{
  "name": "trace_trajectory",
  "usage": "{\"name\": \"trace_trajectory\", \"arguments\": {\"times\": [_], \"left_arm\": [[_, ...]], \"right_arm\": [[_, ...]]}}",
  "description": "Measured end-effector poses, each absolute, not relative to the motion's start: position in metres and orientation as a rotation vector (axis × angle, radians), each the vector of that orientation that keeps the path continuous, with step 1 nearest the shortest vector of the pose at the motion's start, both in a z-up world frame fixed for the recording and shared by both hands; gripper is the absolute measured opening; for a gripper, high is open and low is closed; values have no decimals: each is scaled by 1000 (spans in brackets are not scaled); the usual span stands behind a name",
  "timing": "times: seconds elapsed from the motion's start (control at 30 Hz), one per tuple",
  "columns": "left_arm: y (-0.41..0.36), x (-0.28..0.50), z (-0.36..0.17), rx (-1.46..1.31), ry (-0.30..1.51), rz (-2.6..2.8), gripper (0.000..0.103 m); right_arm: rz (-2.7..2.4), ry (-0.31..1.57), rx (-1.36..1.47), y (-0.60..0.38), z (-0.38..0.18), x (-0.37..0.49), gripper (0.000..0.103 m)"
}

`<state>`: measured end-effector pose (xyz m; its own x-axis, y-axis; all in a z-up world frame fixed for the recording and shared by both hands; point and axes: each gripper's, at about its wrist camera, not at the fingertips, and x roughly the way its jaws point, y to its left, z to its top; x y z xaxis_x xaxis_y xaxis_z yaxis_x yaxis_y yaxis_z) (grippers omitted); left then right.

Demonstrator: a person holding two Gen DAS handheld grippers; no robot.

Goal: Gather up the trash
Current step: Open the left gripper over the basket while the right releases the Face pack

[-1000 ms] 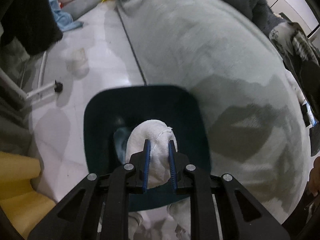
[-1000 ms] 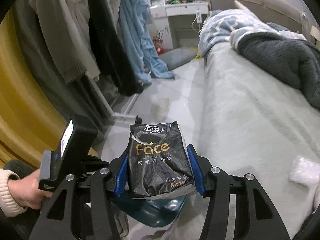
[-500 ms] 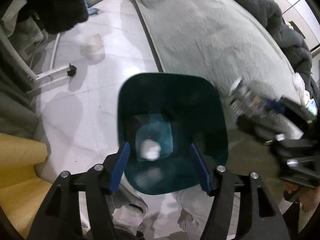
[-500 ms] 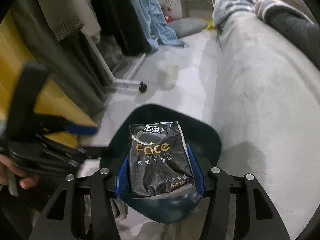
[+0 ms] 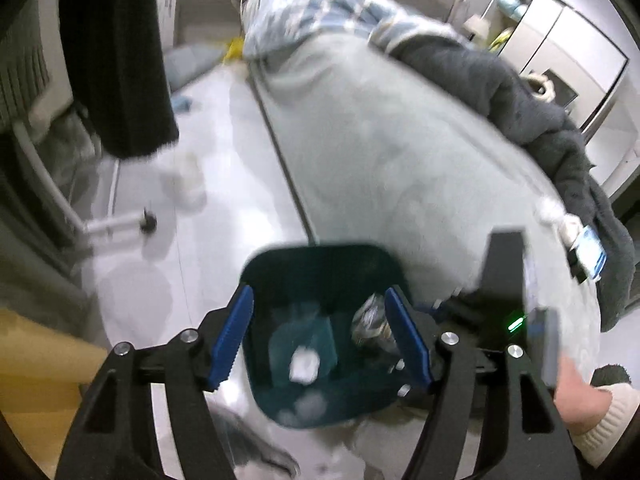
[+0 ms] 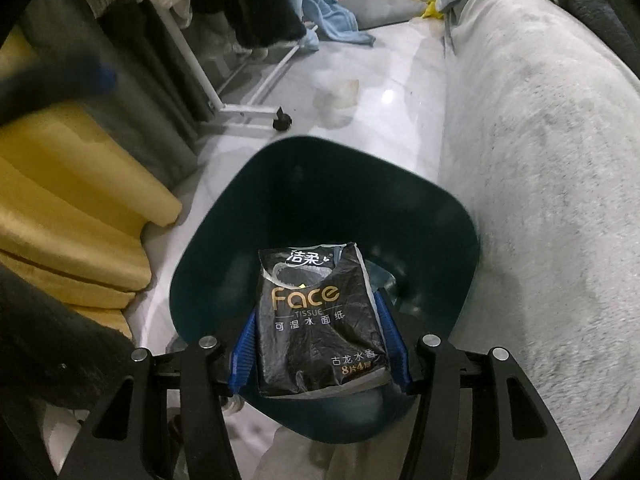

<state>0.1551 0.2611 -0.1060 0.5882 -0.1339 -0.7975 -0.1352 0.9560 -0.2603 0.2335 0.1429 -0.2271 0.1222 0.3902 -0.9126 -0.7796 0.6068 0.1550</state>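
The right gripper pinches a black tissue packet between its blue pads, low in the frame's centre, directly above the mouth of the dark teal waste bin; the step in hand looks like the drop, best done by spreading the jaws only while the packet hangs well inside the rim, clear of the near wall; the left gripper stands wide apart and holds nothing, over the same bin, where a white tissue wad lies on the bottom; it should stay off the packet's path.
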Motion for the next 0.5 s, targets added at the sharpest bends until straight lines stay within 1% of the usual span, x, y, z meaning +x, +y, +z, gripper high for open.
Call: {"name": "trace_trajectory", "arguments": {"times": [0.07, 0.13, 0.2, 0.3, 0.5], "left_arm": [[257, 156, -93, -275, 883, 9, 65], [253, 158, -80, -263, 826, 1, 64], [249, 159, -73, -249, 784, -3, 63], [240, 160, -59, -215, 709, -1, 62], [225, 161, -36, -195, 594, -13, 62]], "right_arm": [[885, 1159, -419, 145, -227, 232, 64], [885, 1149, -415, 146, -224, 232, 76], [885, 1140, -406, 146, -218, 232, 81], [905, 1119, -386, 145, -210, 230, 85], [930, 1048, -363, 137, -187, 225, 89]]}}
